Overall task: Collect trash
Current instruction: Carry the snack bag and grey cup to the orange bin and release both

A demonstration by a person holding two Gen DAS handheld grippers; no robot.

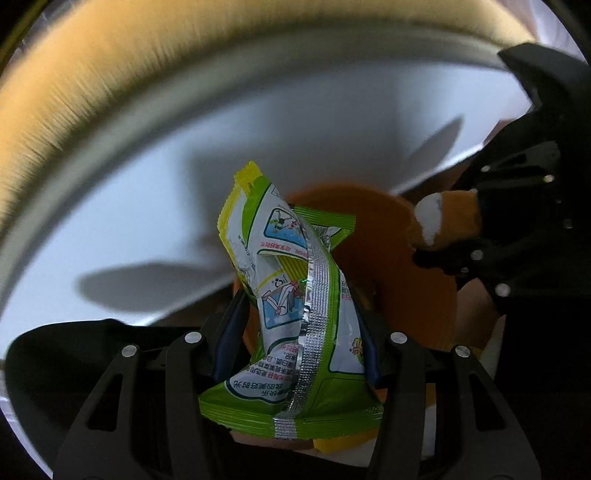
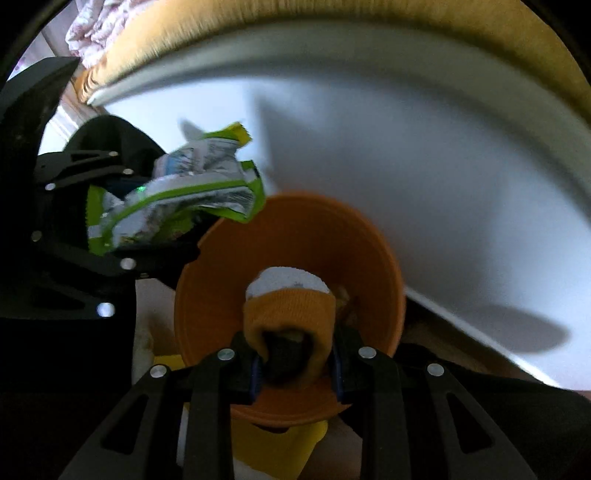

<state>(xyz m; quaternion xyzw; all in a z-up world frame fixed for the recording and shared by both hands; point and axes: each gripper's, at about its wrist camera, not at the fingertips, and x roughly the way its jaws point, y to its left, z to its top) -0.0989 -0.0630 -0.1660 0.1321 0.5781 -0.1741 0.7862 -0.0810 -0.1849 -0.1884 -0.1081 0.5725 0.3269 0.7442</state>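
1. Blurred throughout: a white bench (image 2: 424, 155) with a pale rim and a yellowish fringed band (image 1: 110, 74) along its far side; pinkish patterned fabric (image 2: 92, 26) at the far left of the right wrist view, too smeared to identify.
2. Partly hidden behind the wrapper in the left wrist view, clearer in the right: an orange bin (image 2: 369, 236), round mouth open toward the cameras, contents dim and hard to make out. Below it, a yellow object (image 2: 280, 443), cut off by the claw links.
3. Clamped in the left claw (image 1: 301, 328): a green and white snack wrapper (image 1: 284, 295), crumpled and twisted, long axis running away from the camera, silver seam facing it, far end above the bin's near-left rim. Pads held partly apart by the wrapper's bulk.
4. Clamped in the right claw (image 2: 295, 363): an orange sock with a white toe (image 2: 291, 306), bunched, long axis pointing away, toe over the bin's mouth. Pads fairly close together, pressed on the sock's sides.
5. Each claw visible at the other's side, just beside it.
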